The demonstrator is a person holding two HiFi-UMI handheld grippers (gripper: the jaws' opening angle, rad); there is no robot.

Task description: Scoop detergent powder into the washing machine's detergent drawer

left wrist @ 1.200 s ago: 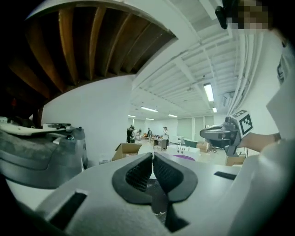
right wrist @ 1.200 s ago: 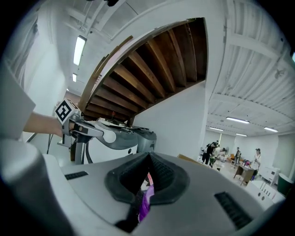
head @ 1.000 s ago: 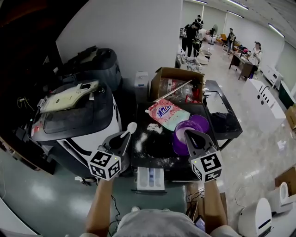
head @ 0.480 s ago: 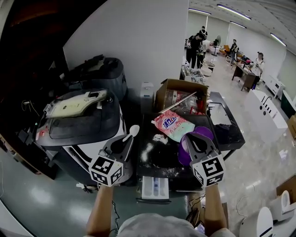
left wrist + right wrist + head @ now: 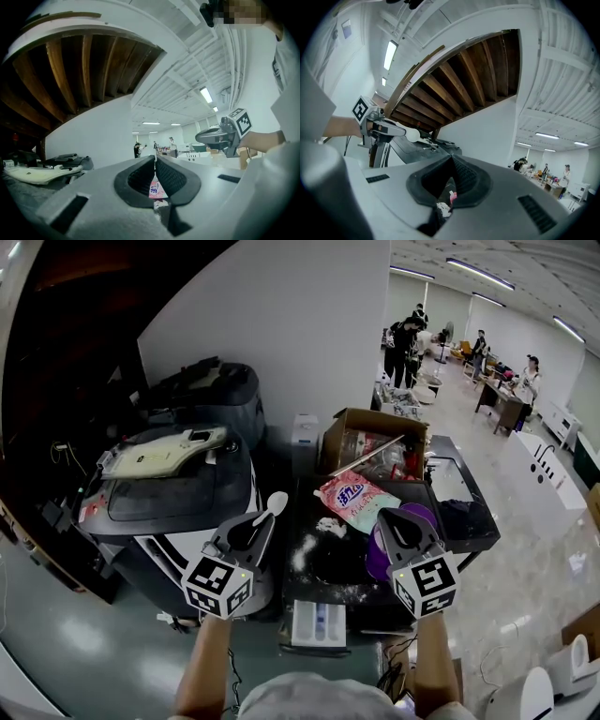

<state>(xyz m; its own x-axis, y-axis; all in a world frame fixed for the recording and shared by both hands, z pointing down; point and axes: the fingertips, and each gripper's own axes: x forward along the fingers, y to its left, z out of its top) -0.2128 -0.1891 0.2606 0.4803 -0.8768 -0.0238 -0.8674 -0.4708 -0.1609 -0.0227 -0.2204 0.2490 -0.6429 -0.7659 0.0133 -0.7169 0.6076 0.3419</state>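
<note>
Little has shifted in the past second. The powder-dusted worktop (image 5: pixel 323 563) still carries the detergent bag (image 5: pixel 356 501) near its back edge, and the open drawer (image 5: pixel 319 622) juts from its front edge. The right gripper (image 5: pixel 392 518), closed and empty, hovers by the purple basin (image 5: pixel 428 514). The left gripper (image 5: pixel 255 524) clamps the spoon (image 5: pixel 277 502) off the left edge. Scooping seems not yet begun, and the centre lies free.

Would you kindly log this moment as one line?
left gripper shut on spoon | right gripper shut, empty | detergent drawer open

I read a white spoon (image 5: pixel 277 502); a pink detergent bag (image 5: pixel 355 499); a purple basin (image 5: pixel 427 516); white powder (image 5: pixel 302 553) on a black machine top (image 5: pixel 334 563); a brown cardboard box (image 5: pixel 370 418).
</note>
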